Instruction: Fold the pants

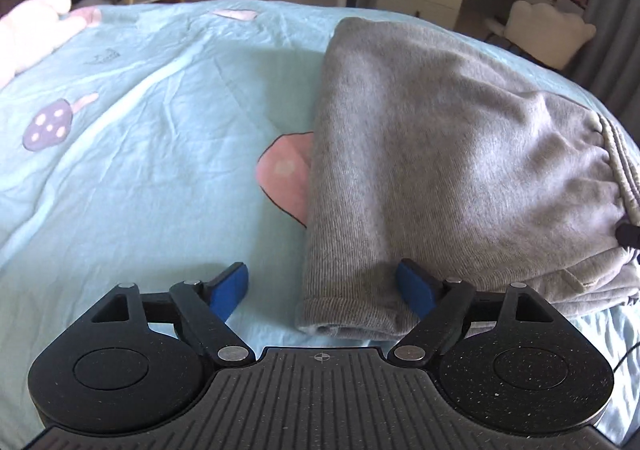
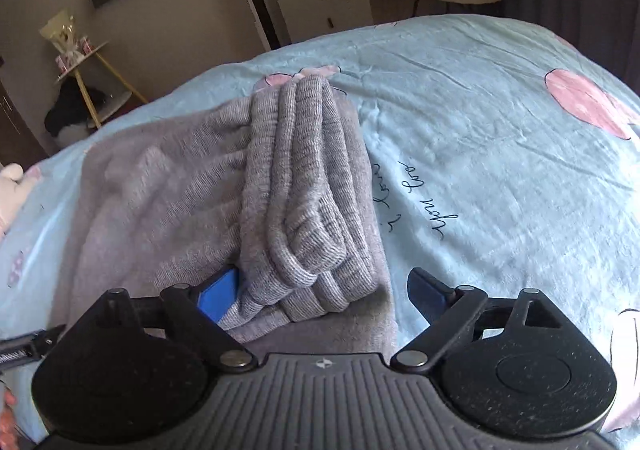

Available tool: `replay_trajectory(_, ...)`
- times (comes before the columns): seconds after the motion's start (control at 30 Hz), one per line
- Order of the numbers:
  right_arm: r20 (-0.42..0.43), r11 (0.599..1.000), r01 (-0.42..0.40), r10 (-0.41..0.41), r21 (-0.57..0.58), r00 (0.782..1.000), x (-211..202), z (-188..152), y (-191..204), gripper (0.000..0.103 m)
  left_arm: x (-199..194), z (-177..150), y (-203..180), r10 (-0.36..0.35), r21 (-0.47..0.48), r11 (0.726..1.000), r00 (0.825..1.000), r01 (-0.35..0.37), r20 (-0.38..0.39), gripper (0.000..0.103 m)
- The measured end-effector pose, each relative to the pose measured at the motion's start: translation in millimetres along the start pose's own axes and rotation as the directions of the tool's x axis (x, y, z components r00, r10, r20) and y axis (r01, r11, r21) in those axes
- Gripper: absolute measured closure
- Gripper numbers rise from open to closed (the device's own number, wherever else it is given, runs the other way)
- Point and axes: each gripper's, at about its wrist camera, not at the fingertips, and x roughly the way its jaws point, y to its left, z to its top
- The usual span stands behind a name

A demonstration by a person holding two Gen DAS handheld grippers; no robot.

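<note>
Grey pants (image 1: pixel 432 154) lie folded into a compact stack on the bed (image 1: pixel 140 170), so your left tongs (image 1: pixel 322 288) and right tongs (image 2: pixel 320 294) stand spread, gripping nothing, apparently letting go.

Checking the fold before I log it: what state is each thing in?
gray pants: folded into a compact bundle, lying on the bed.
ribbed cuffs: stacked on top of the bundle.
left gripper: open, gripping nothing.
right gripper: open, gripping nothing.
blue bedsheet: spread, lightly wrinkled.
</note>
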Motion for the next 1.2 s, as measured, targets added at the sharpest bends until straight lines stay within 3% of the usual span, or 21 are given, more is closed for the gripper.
replay_trajectory(0.13, 0.070, 0.978, 0.108, -0.097, -0.181, 0.993, -10, -7, 24, 0.008, -6, -5, 0, 0.059, 0.005, 0.998, 0.998, -0.059, -0.012, 0.009)
replay_trajectory(0.23, 0.120, 0.958, 0.150, -0.123, -0.246, 0.985, -13, -12, 29, 0.004, -15, -13, -1, 0.080, 0.010, 0.997, 0.997, -0.080, 0.005, 0.008)
replay_trajectory(0.4, 0.094, 0.986, 0.108, -0.096, -0.130, 0.991, -22, -12, 11, 0.004, -34, -25, -3, 0.086, 0.024, 0.996, 0.996, -0.086, 0.011, 0.007)
replay_trajectory(0.57, 0.056, 0.952, 0.255, -0.249, -0.172, 0.967, -35, -24, 22, 0.004, -43, -46, -11, 0.093, 0.057, 0.994, 0.996, -0.093, -0.008, 0.007)
replay_trajectory(0.73, 0.062, 0.981, 0.191, -0.188, -0.033, 0.980, -64, -38, 15, 0.004, -63, -58, -25, 0.051, 0.102, 0.993, 0.998, -0.055, 0.038, 0.006)
replay_trajectory(0.8, 0.072, 0.979, 0.205, -0.203, -0.014, 0.977, -72, -48, 19, 0.004, -67, -62, -29, 0.042, 0.103, 0.994, 0.999, -0.045, 0.033, 0.006)
replay_trajectory(0.97, 0.186, 0.968, 0.227, -0.205, -0.106, 0.961, -91, -69, 51, 0.004, -79, -65, -27, 0.021, 0.058, 0.998, 0.999, -0.023, 0.035, 0.005)
replay_trajectory(1.1, 0.136, 0.982, 0.080, -0.057, -0.173, 0.989, -90, -85, 69, 0.004, -81, -64, -23, 0.011, 0.016, 1.000, 1.000, -0.011, 0.012, 0.002)
replay_trajectory(1.2, 0.108, 0.968, 0.060, -0.034, -0.242, 0.994, -84, -92, 83, 0.004, -77, -66, -23, 0.006, 0.017, 1.000, 1.000, -0.006, -0.005, 0.002)
